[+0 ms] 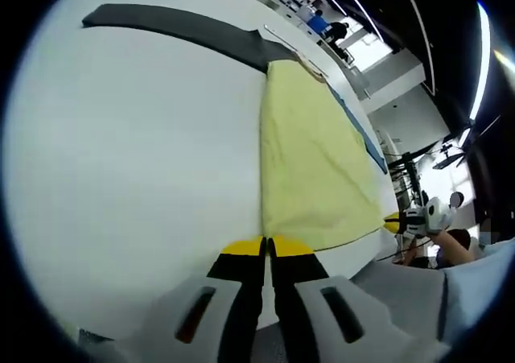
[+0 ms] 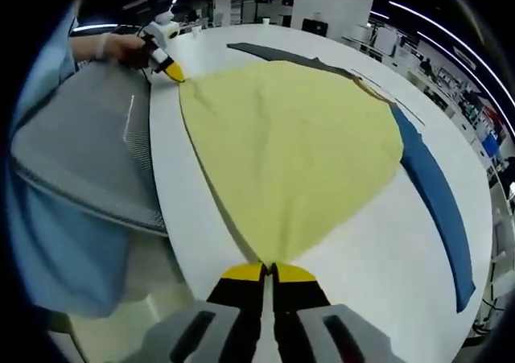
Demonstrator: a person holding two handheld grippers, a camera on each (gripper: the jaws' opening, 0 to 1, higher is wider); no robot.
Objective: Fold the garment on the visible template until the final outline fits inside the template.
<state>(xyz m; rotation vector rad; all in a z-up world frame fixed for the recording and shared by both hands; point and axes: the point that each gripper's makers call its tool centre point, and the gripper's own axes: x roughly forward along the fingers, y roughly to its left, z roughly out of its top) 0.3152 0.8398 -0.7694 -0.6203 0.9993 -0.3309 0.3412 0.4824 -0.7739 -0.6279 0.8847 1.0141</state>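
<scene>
A pale yellow garment [image 1: 314,154] lies spread on the white table [image 1: 137,178]. My left gripper [image 1: 266,249] is shut on the garment's near corner at the table edge. My right gripper [image 1: 393,223] grips the opposite corner at the right. In the right gripper view the garment [image 2: 290,138] fans out from my right gripper [image 2: 269,270], which is shut on its tip. My left gripper [image 2: 173,72] holds the far corner, with a hand behind it. A dark grey strip [image 1: 185,26] and a blue strip [image 1: 358,125] border the garment; the grey strip [image 2: 282,55] and blue strip [image 2: 438,202] reappear here.
A grey mesh chair [image 2: 80,154] stands against the table's near edge, with the person's blue clothing beside it. Bare white table [image 2: 386,258] stretches beyond the blue strip. Desks and equipment fill the room behind.
</scene>
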